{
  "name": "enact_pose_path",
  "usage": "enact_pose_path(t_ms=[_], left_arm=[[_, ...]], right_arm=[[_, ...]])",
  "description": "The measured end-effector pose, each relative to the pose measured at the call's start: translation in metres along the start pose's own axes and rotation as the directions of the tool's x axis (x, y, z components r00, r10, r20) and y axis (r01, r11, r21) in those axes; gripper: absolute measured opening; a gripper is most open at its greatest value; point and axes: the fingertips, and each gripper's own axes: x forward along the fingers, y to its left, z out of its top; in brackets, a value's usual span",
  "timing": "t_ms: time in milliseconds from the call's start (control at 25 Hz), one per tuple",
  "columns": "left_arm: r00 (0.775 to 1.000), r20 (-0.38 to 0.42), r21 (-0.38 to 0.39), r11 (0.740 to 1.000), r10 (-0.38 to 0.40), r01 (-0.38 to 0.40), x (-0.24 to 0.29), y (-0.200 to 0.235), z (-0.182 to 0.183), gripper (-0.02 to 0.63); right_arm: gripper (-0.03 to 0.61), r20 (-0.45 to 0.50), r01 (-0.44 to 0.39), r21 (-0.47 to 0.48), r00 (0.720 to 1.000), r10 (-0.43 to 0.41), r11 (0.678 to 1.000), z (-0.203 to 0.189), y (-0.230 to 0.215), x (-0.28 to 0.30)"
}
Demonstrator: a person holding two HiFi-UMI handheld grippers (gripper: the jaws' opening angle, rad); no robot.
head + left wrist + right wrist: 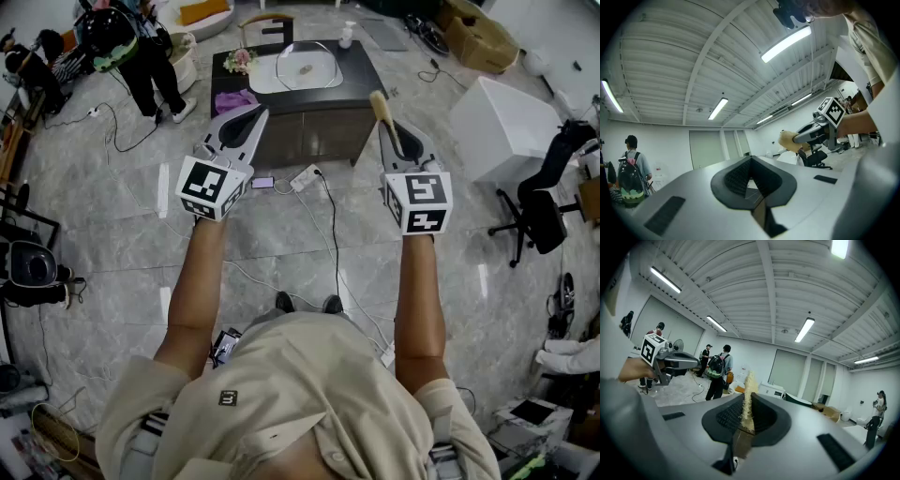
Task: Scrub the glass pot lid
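From the head view, your two grippers are raised side by side over open marble floor, well short of the dark cabinet (309, 127) ahead. The glass pot lid (305, 58) lies on a white basin (265, 77) set in the cabinet top, well apart from both grippers. A power strip (305, 177) and cables cross the floor between you and the cabinet's front edge. A white box (506, 117) and an office chair (534, 214) bound your right side, and a standing person (150, 56) your left.

Your right gripper (396, 131) carries a scrub brush (379, 101). Its long axis runs along the jaws, with the tan head pointing away toward the cabinet's right end.

In the left gripper view, the jaws of your left gripper (751, 164) are pressed together with nothing between them.

In the right gripper view, the jaws are clamped on the brush, whose tan fibres stand up edge-on past the jaw tips.
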Motion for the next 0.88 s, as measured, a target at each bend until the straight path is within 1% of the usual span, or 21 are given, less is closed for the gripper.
enact_pose_path(t_ms=[320,520,720,880], left_arm=[[1.000,0.005,-0.009,1.000,-0.013,0.013,-0.006,0.010,-0.013,0.014],[1.000,0.015,-0.028,0.999,-0.027,0.027,-0.001,0.018,-0.019,0.014],[0.999,0.024,-0.052,0.998,-0.038,0.039,0.011,0.018,-0.026,0.014],[0.999,0.010,-0.062,0.997,-0.040,0.041,0.028,0.020,-0.038,0.014]], right_arm=[[0.038,0.000,0.005,-0.001,1.000,-0.005,1.000,0.000,0.012,0.012],[0.038,-0.009,0.020,-0.002,1.000,-0.020,1.000,0.003,0.014,0.020],[0.040,0.004,0.026,0.004,1.000,-0.026,1.000,0.005,0.008,0.022],[0.040,-0.001,0.013,0.016,1.000,-0.013,1.000,-0.001,-0.003,0.038]])
